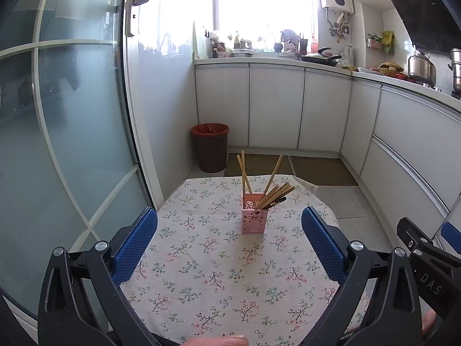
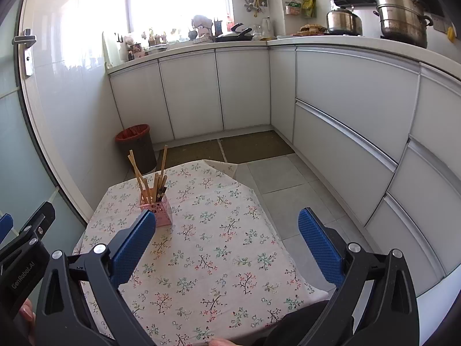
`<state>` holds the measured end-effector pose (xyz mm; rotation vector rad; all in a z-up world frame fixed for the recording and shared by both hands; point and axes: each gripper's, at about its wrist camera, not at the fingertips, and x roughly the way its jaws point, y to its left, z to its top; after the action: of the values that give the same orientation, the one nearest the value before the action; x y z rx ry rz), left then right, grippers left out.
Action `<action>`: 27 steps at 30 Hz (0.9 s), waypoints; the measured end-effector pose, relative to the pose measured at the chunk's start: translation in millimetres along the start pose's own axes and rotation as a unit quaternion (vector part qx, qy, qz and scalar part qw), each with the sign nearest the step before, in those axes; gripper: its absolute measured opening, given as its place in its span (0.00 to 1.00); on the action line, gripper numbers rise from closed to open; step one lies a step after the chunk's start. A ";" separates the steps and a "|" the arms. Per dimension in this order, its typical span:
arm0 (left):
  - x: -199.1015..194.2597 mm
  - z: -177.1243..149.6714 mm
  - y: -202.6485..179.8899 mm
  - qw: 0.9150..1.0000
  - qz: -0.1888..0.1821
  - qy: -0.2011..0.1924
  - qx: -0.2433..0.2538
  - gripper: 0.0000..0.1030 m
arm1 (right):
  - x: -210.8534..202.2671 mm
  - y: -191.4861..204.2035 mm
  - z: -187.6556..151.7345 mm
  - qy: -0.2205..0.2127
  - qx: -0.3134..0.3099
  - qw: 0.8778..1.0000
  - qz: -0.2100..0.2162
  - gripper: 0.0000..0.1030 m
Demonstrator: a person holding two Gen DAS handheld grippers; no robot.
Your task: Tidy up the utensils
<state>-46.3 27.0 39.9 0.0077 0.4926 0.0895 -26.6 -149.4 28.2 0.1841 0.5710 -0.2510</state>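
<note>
Blue-padded left tongs (image 1: 229, 230) are seen right up front in the left wrist view, spread wide with nothing pinched between the pads. Same deal on the other side: the right tongs (image 2: 226, 232) are held spread apart too, with nothing gripped. Both are hovering above the near part of the counter (image 1: 201, 274), which is covered by a white cloth printed with little flowers.

A pink basket (image 1: 254, 212) with cut-out holes is set upright on the cloth, toward the far half of the counter and well ahead of the left tongs. From the right wrist view it's found just past the tip of the left-hand pad, off to the left of the right tongs. A bunch of wooden chopsticks (image 1: 273, 194) is stuck in it, some leaned over to the right, a few stood taller, with one dark-tipped stick mixed in. No loose utensils can be made out on the cloth.

Beyond the counter a brown trash bin (image 1: 210, 147) with a red liner is parked on the floor by the wall, next to white cabinets (image 2: 219, 92). Pots (image 2: 400, 17) are stacked on the worktop at the right.
</note>
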 end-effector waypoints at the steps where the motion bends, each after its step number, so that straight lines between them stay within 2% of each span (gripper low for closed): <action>1: 0.1 -0.1 -0.1 1.000 0.000 0.000 0.001 0.93 | -0.1 -0.1 -0.1 0.000 0.000 1.000 0.000 0.94; 10: -0.2 1.3 -3.9 1.000 0.005 -0.012 0.014 0.93 | 2.2 -2.4 -2.1 0.003 0.005 1.000 0.002 0.94; 14: -0.3 1.2 -4.3 1.000 0.000 -0.015 0.016 0.90 | 2.5 -3.3 -2.5 0.003 0.006 1.000 0.002 0.94; 17: -0.2 1.3 -2.9 1.000 -0.004 -0.014 0.009 0.84 | 2.9 -4.5 -2.9 0.002 0.008 1.000 0.002 0.94; 20: 0.0 1.9 -3.9 1.000 -0.002 -0.016 0.014 0.83 | 3.5 -4.6 -3.7 0.003 0.010 1.000 0.002 0.94; 24: -0.5 3.7 -1.8 1.000 -0.003 -0.012 0.004 0.93 | 3.1 -4.9 -3.7 0.004 0.011 1.000 0.002 0.94; 27: -1.0 3.7 -1.2 1.000 -0.006 -0.009 0.001 0.93 | 3.6 -4.6 -3.8 0.004 0.011 1.000 0.004 0.94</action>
<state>-45.3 25.9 43.6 0.0084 0.4740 0.0767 -26.9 -153.6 22.6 0.2083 0.5749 -0.2498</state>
